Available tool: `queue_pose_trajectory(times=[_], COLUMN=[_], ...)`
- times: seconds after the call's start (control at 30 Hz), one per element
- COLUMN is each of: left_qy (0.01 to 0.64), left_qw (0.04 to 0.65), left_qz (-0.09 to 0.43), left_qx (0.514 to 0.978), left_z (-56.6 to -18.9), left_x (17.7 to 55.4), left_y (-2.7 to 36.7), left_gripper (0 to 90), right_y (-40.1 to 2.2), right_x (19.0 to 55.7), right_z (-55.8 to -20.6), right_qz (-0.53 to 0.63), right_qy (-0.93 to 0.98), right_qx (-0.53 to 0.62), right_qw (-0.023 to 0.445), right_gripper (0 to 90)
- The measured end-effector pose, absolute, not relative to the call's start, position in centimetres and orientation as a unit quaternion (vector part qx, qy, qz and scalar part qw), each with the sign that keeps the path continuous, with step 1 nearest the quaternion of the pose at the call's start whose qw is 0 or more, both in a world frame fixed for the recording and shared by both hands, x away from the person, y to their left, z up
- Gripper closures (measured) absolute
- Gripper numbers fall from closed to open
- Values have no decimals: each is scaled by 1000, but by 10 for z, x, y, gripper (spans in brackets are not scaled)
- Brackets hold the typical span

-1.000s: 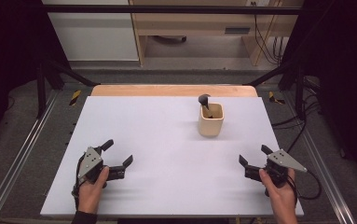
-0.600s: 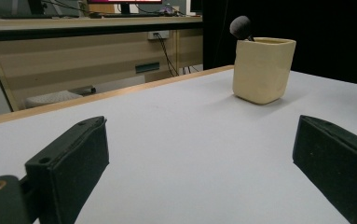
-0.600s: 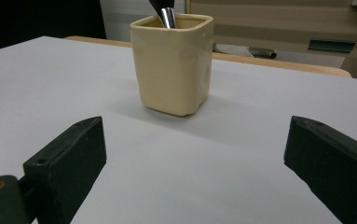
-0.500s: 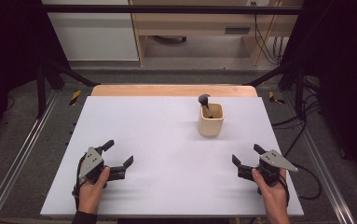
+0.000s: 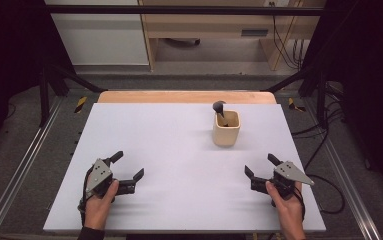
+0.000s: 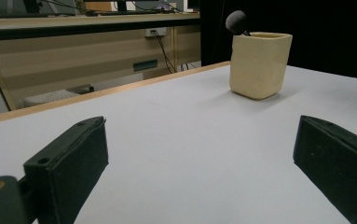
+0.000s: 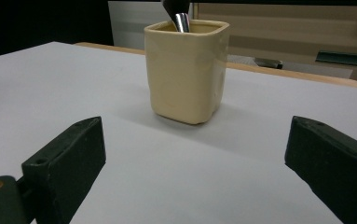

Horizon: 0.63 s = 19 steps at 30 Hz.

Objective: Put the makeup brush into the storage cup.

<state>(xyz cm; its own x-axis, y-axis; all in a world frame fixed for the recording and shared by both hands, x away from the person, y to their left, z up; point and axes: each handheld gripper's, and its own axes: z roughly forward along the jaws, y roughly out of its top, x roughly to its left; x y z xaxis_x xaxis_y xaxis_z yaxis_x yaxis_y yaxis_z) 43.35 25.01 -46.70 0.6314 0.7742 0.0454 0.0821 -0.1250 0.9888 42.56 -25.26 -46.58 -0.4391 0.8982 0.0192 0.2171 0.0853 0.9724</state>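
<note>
Standing right of centre in the high view, the cream square cup (image 5: 226,129) holds a round-headed black brush (image 5: 219,107) with a metal ferrule. The cup looks stiff, light and smooth-walled, so it may tip or slip; gripping across two flat walls near mid-height seems safest. The right gripper (image 5: 260,168) and left gripper (image 5: 128,165) both gape wide, empty, low on the white table (image 5: 179,150). Nothing blocks the approach.
</note>
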Motion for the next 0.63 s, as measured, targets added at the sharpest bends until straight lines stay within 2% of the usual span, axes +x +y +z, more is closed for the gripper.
queue_pose_trajectory(times=[0.63], left_qy=[321], left_qw=[584], left_qz=[305], left_qx=[680], left_z=[-467], left_x=[418], left_y=[264], left_gripper=[28], right_y=[-247], right_x=[430], right_z=[-479], right_qz=[533], right_qy=[667], right_qx=[409], right_qw=[321], right_gripper=[54])
